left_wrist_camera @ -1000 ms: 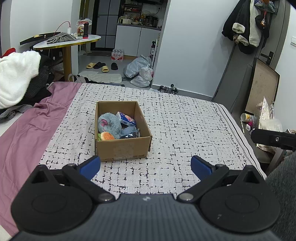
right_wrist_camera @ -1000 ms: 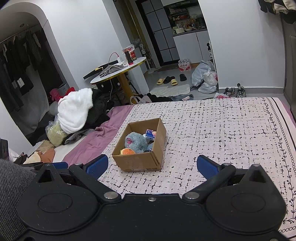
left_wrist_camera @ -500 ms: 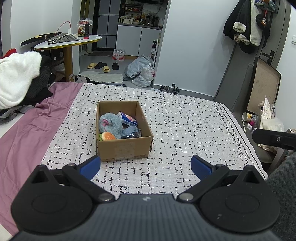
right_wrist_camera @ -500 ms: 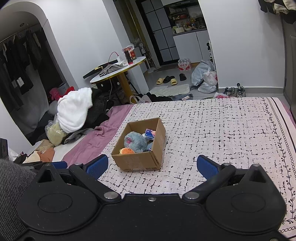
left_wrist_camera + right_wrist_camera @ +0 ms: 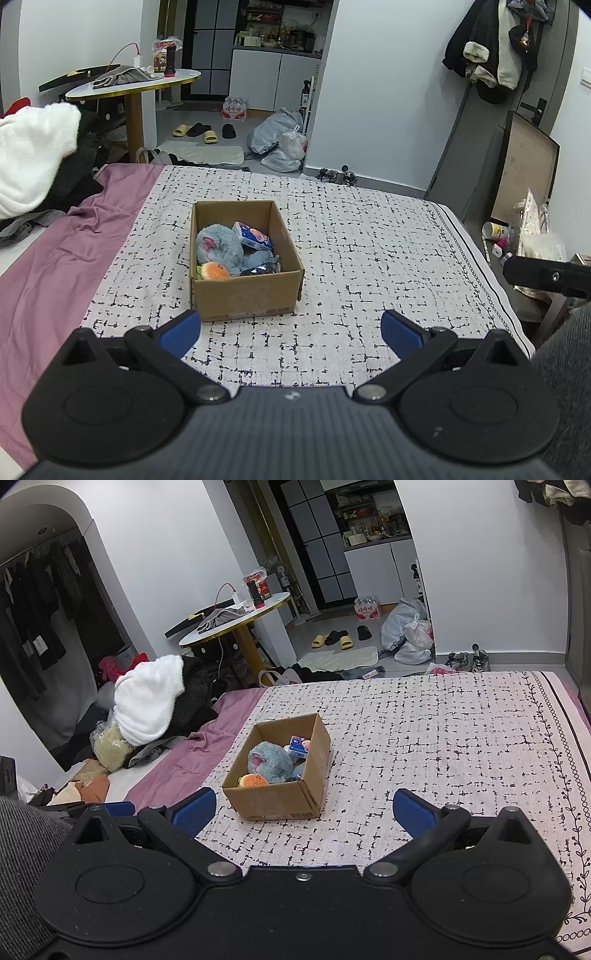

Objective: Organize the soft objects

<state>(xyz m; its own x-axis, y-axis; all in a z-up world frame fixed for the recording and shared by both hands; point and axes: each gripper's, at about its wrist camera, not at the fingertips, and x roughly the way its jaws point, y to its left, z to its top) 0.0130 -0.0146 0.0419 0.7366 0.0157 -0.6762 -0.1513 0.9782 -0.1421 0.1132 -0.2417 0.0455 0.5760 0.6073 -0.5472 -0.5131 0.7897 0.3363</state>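
The cardboard box (image 5: 245,271) sits on the bed's patterned blanket (image 5: 369,258), ahead of both sets of tongs and a little toward the left; nothing touches it. Inside it lie a blue-grey plush toy (image 5: 218,247), a small orange round plush (image 5: 214,272) against the wall nearest the tongs, a tissue packet (image 5: 253,235) leaning at the far side, and a dark crinkly wrapper (image 5: 262,268) I cannot identify further.

The plush toy is likely light and squashy, so it should give under a pinch; taking a thick fold of its body near the top looks safer than a shallow nip of fur, which could slip. The orange piece is small and close to the wall, so a straight-down approach seems best. The packet probably has a slick film; a hold across its narrow sides should suit. The box itself looks light and could slide on the blanket if nudged.

The left tongs (image 5: 291,330) are spread wide and hold nothing, raised above the blanket and aimed forward and down at the box. The right tongs (image 5: 304,810) are likewise spread and empty, level beside them, with the box ahead and left of centre.
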